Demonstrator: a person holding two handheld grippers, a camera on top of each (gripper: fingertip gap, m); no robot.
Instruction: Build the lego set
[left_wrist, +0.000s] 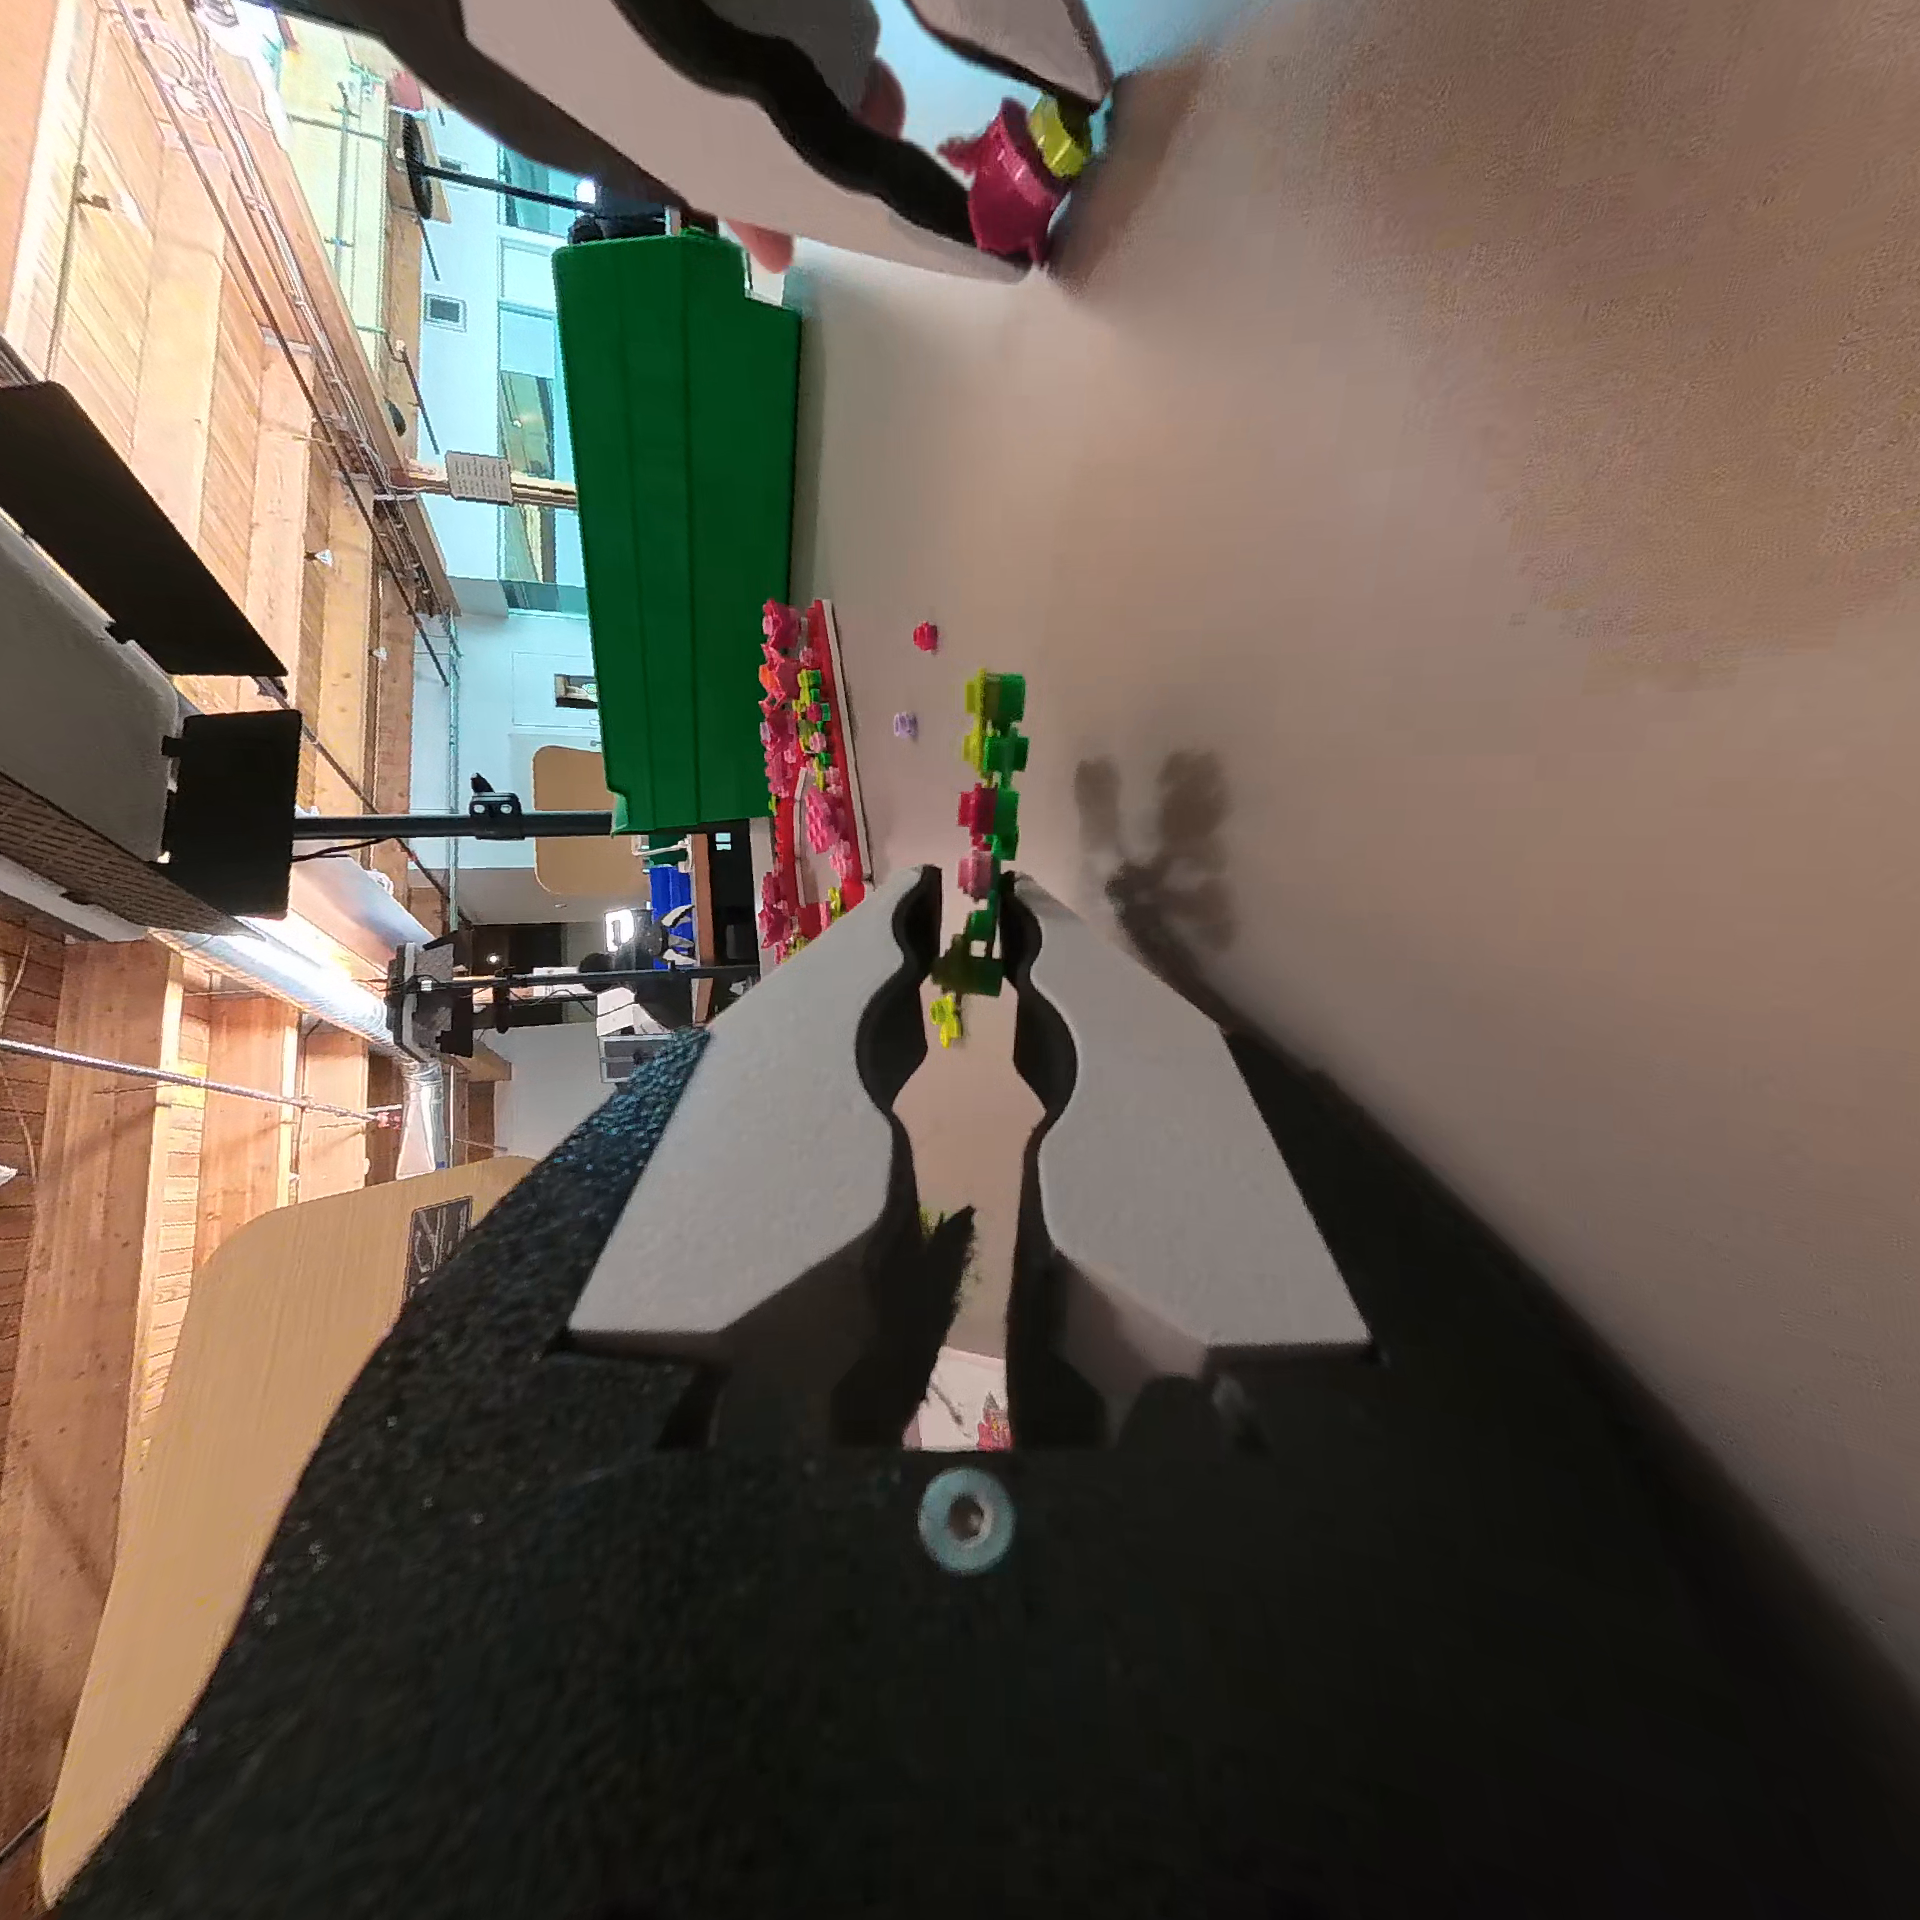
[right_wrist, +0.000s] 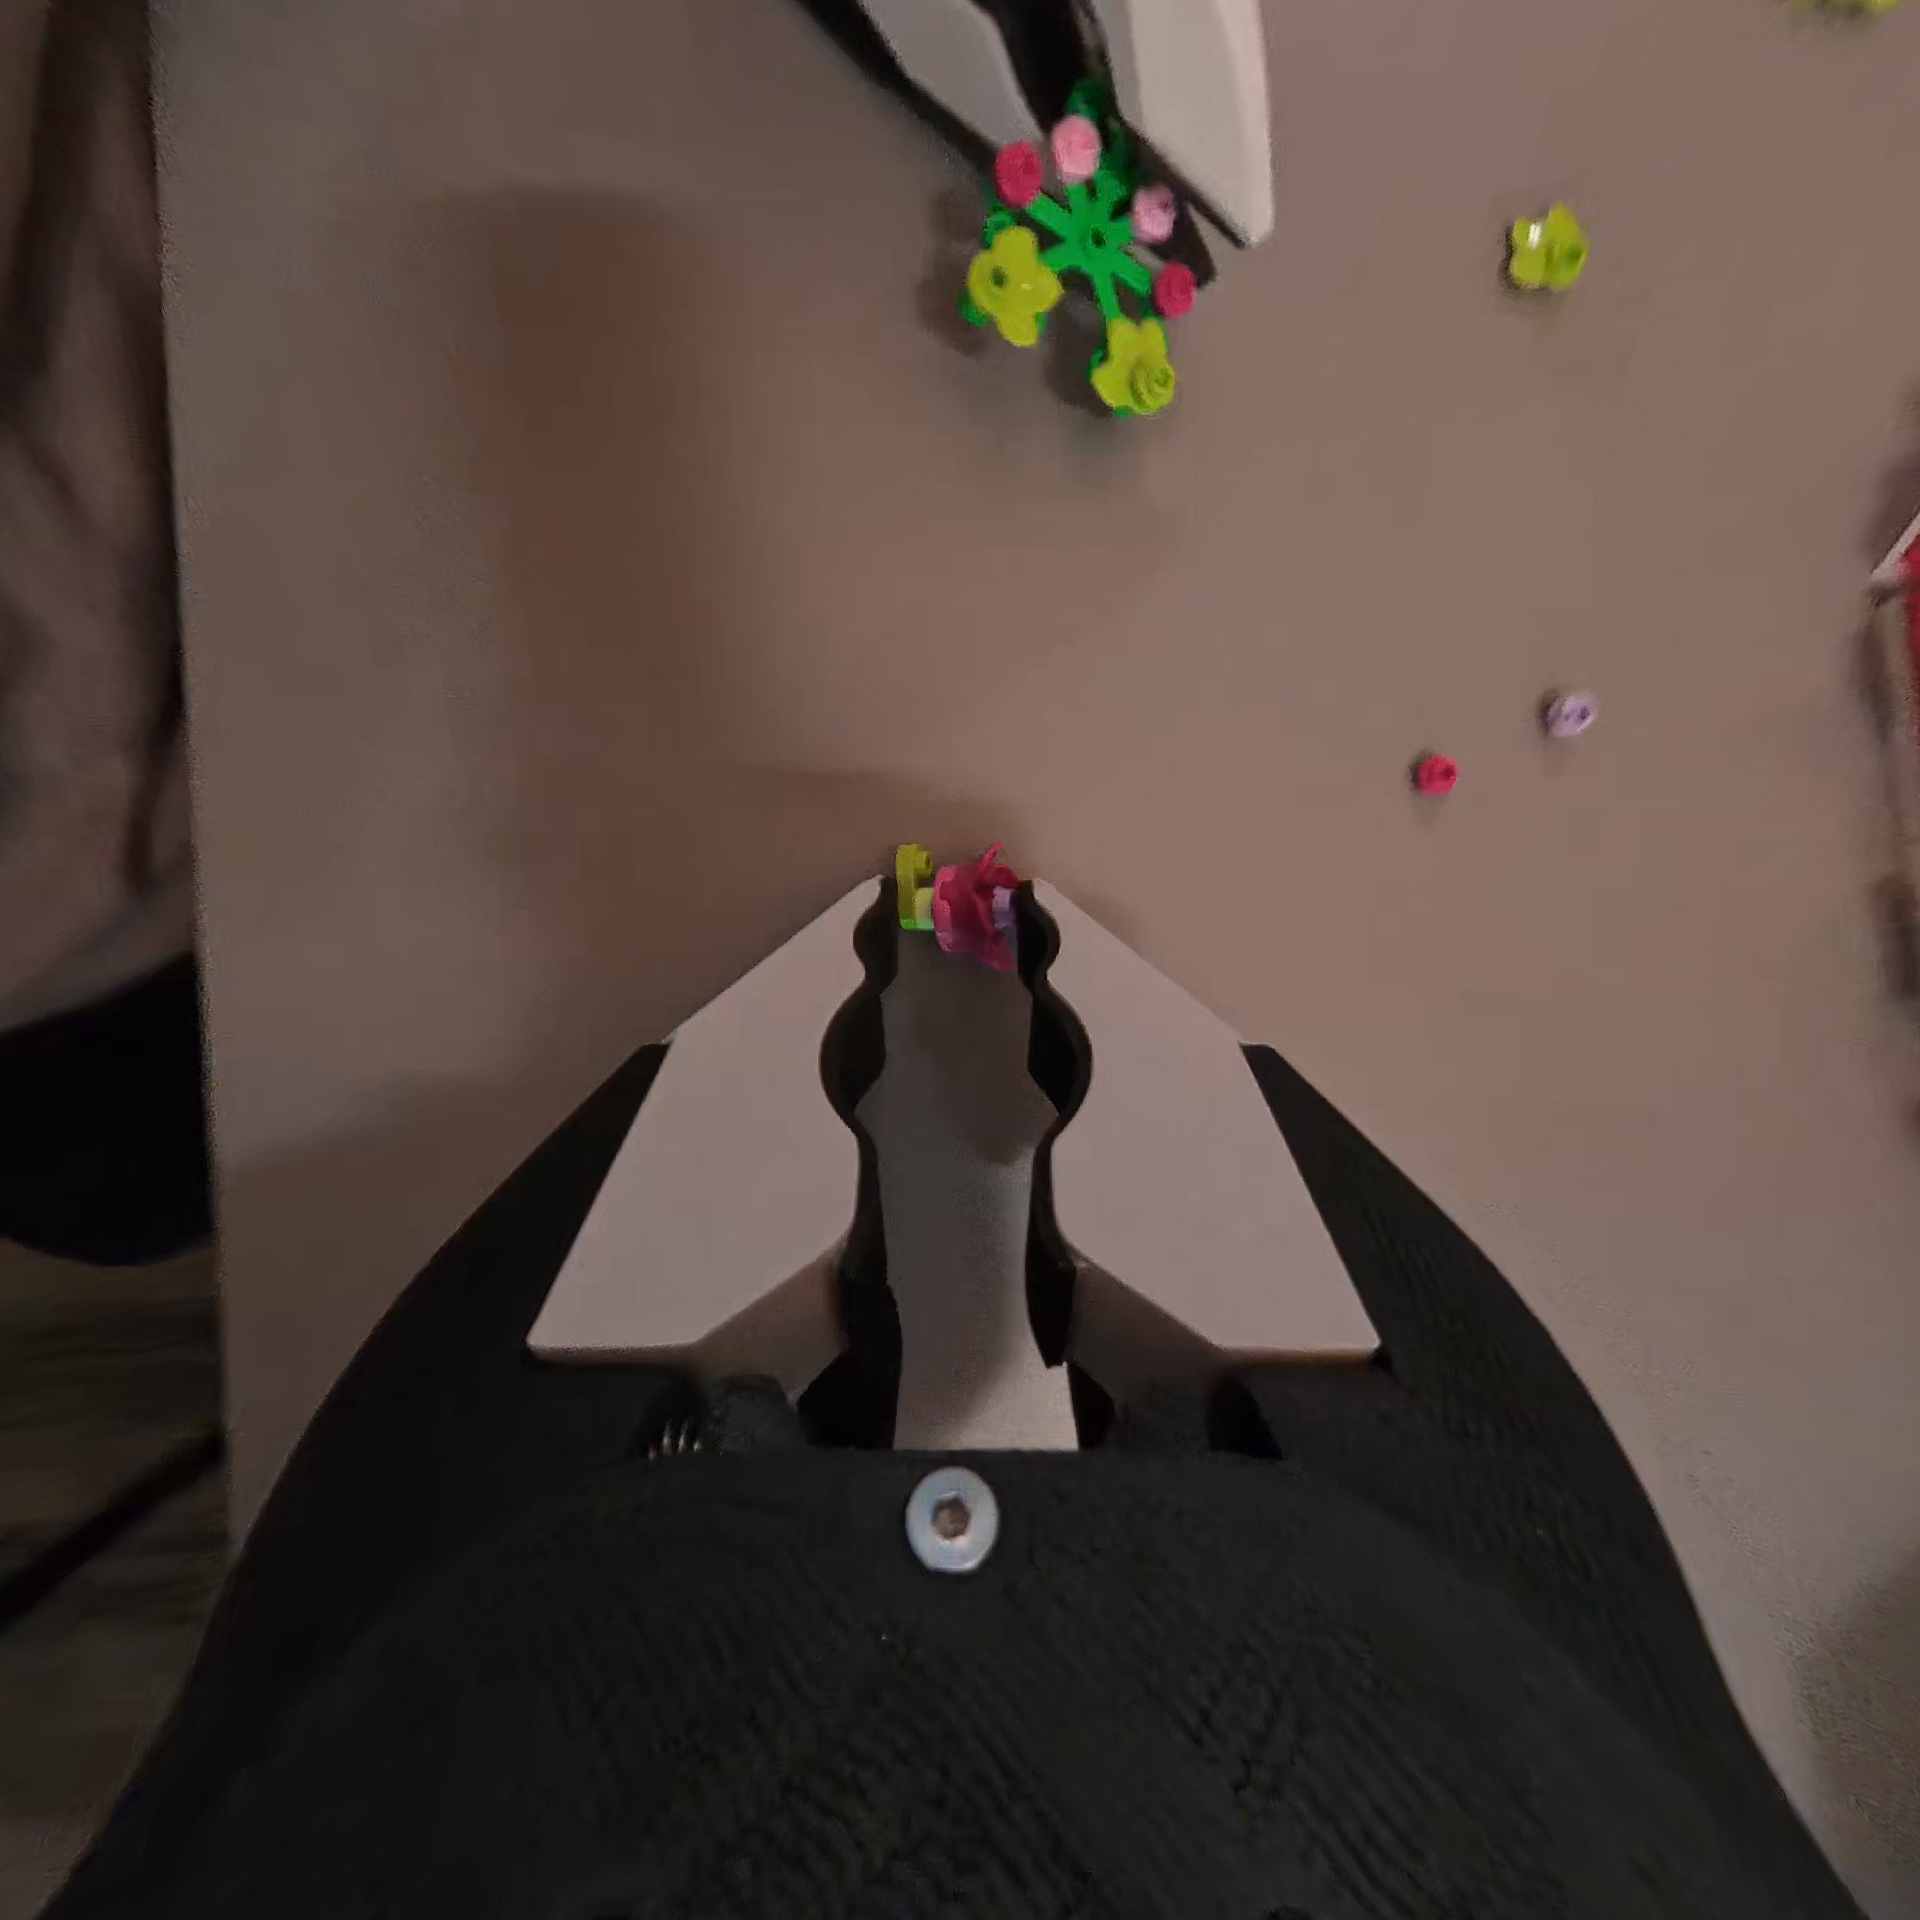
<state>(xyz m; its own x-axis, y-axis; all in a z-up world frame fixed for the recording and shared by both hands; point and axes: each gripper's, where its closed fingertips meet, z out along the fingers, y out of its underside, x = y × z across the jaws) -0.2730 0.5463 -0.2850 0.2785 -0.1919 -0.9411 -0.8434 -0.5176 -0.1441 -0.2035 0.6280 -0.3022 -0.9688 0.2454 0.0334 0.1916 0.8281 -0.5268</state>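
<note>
My left gripper (left_wrist: 971, 896) is shut on a green multi-armed lego stem (left_wrist: 992, 810) that carries pink, magenta and lime flowers. It holds the stem just above the beige table (left_wrist: 1351, 623). The right wrist view shows the stem (right_wrist: 1086, 244) at the top, in the left gripper (right_wrist: 1127, 171). My right gripper (right_wrist: 956, 904) is shut on a small magenta flower (right_wrist: 971, 914) with a lime piece (right_wrist: 912, 885) on one side. The left wrist view shows the right gripper (left_wrist: 1049, 171) at the top, with the magenta flower (left_wrist: 1003, 192) close to the table.
A red baseplate (left_wrist: 847, 727) covered with pink and red flowers lies before a green box (left_wrist: 675, 520). A loose red stud (right_wrist: 1436, 774), a lavender stud (right_wrist: 1569, 715) and a lime flower (right_wrist: 1546, 249) lie on the table. The table's edge runs down the left (right_wrist: 197, 831). Some 12 centimetres of space lies between my two pairs of fingers.
</note>
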